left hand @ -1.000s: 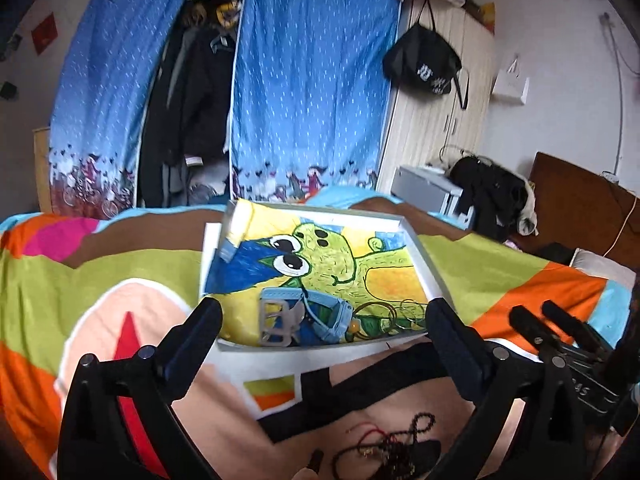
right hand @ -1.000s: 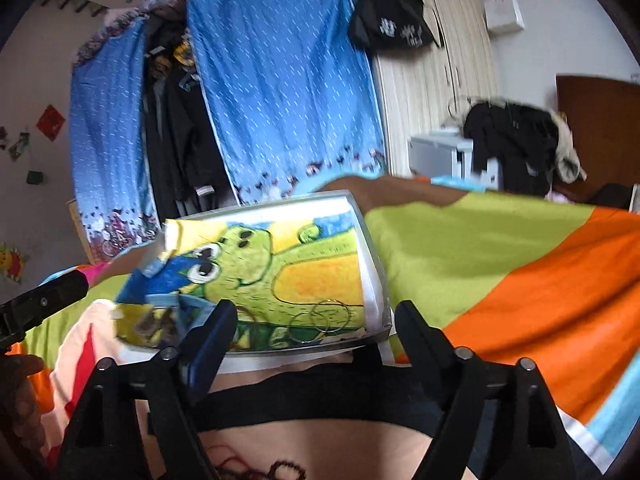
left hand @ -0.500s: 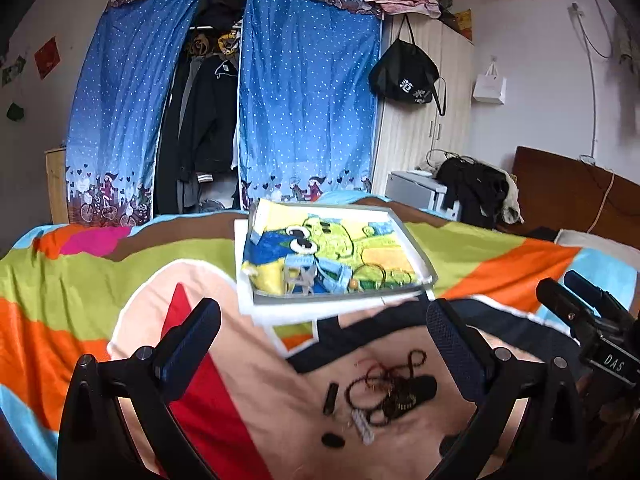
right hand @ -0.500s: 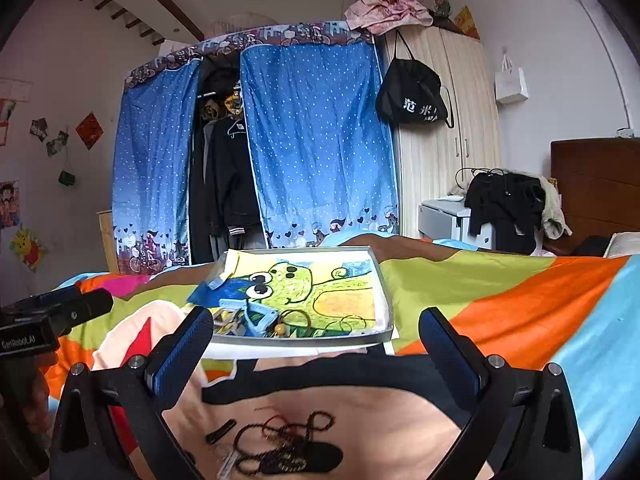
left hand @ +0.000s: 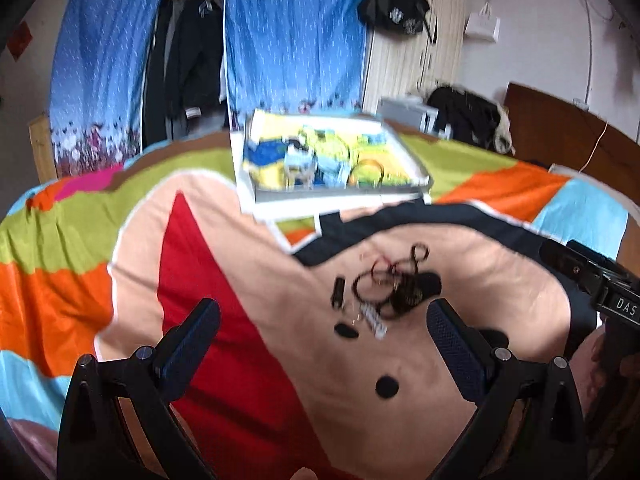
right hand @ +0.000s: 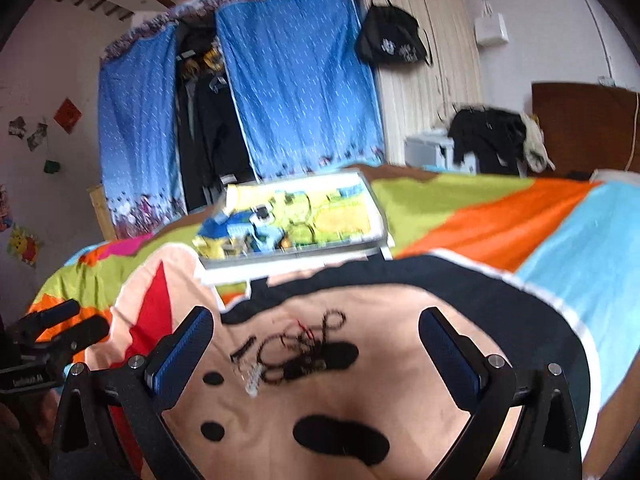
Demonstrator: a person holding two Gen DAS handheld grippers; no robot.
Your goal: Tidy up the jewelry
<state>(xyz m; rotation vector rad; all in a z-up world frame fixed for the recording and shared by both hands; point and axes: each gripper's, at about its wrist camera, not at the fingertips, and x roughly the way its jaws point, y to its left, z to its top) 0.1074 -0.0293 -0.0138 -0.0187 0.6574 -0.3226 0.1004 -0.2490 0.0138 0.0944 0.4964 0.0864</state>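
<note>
Left gripper (left hand: 320, 332) jaws wide apart, empty, over the bedspread (left hand: 80, 240). Tangled jewelry pile (left hand: 390, 290) lies loose ahead, tray (left hand: 340, 196) well beyond it. Best to pinch one strand at the pile's rim, not the knot. Right gripper (right hand: 316, 340) likewise spread, empty. Open cloth all round; grippers sit close.

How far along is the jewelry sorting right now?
Partly done: several pieces already lie in the cartoon-print tray. Nothing is in hand; the left gripper and right gripper are both open and empty. Left: the tangled pile of jewelry on the bedspread.
</note>
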